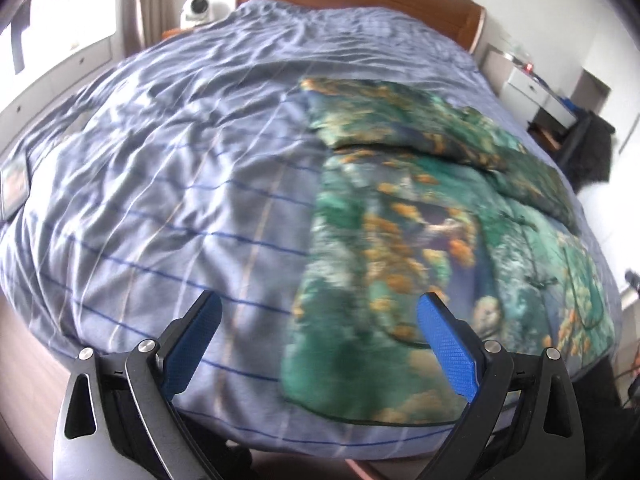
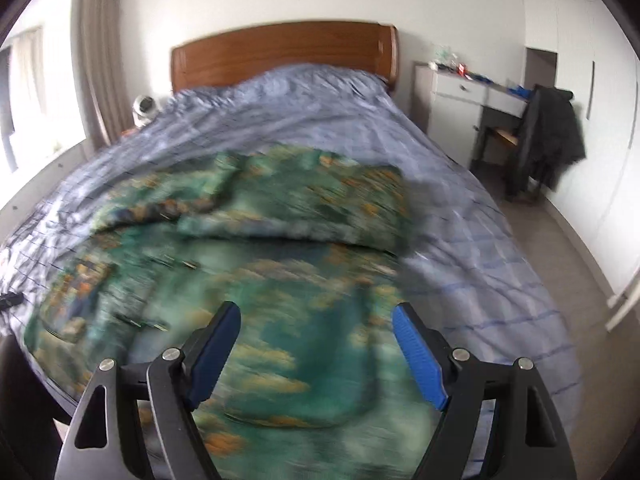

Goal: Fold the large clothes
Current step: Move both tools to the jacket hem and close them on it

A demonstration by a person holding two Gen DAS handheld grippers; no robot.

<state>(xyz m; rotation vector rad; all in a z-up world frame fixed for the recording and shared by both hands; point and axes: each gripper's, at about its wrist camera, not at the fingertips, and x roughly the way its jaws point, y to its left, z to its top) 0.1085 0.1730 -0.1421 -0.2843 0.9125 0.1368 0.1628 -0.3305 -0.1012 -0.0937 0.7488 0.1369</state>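
Left hand-held gripper (image 1: 318,314) has its blue pads spread wide apart with nothing between them, hanging over the near edge of the bed (image 1: 160,184). Right hand-held gripper (image 2: 316,322) is the same deal, fingers wide apart and holding nothing, right above the garment (image 2: 248,280). That garment is a big green thing with orange and blue print, lying on the striped blue duvet toward the bed's near right side, its far part folded over. Past it, a wooden headboard (image 2: 280,50), and far right a white dresser (image 2: 452,96). No readable writing anywhere, too blurry.
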